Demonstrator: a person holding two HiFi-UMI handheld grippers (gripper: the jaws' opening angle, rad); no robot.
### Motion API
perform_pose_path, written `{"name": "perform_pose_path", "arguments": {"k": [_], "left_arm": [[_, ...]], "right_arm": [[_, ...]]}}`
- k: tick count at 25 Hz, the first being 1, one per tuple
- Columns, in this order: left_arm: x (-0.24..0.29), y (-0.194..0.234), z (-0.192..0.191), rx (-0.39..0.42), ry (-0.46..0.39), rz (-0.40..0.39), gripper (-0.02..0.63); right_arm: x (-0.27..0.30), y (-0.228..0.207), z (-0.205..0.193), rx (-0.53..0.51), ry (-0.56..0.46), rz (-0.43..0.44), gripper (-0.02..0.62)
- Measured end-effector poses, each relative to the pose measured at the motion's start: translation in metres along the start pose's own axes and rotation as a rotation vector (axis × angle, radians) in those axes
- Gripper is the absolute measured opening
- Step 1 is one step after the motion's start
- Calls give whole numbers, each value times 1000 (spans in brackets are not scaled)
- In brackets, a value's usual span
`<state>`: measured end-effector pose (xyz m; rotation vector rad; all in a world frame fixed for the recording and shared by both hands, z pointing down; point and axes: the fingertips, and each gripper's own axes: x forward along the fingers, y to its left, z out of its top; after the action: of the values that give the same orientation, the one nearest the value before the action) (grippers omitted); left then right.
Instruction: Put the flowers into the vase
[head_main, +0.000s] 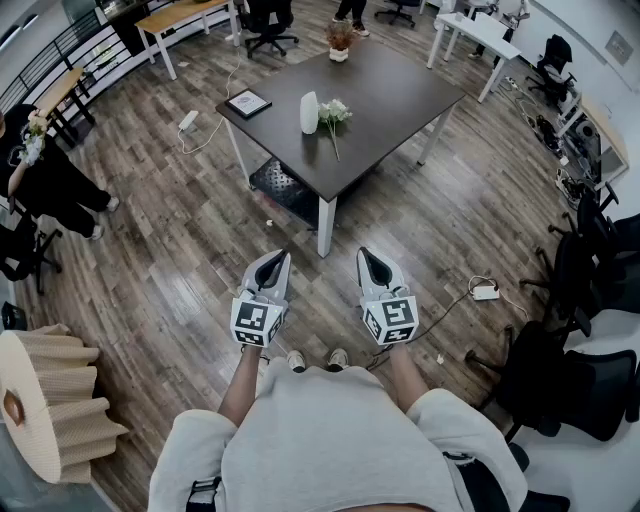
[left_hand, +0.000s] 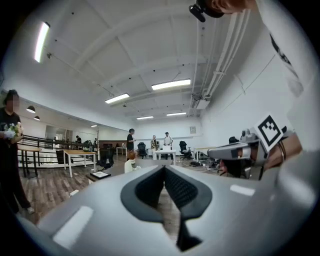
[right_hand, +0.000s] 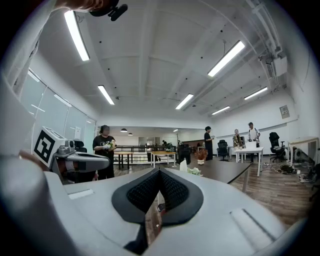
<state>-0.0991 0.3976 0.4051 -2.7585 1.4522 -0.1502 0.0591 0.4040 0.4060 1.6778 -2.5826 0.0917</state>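
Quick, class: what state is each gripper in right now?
Left gripper: closed, holding nothing.
Right gripper: closed, holding nothing.

From the head we looked steeply down on the left gripper (head_main: 279, 256) and right gripper (head_main: 366, 254), near our body, with the table (head_main: 390, 100) far ahead. Each gripper camera sat close behind its own jaws, facing level across the room. All three views shared that table, and each gripper view caught the other gripper at its edge.
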Motion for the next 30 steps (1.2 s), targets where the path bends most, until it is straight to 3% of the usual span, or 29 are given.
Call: {"name": "perform_pose_path", "arguments": {"k": [15,30], "left_arm": [[5,-7,3,4,-6,13,9],[31,-33,7,10,-9,67,9]], "right_arm": [[-2,-8,-1,12,-13,15,-3],[-5,-50,-5,2,-20,41,-3]]}}
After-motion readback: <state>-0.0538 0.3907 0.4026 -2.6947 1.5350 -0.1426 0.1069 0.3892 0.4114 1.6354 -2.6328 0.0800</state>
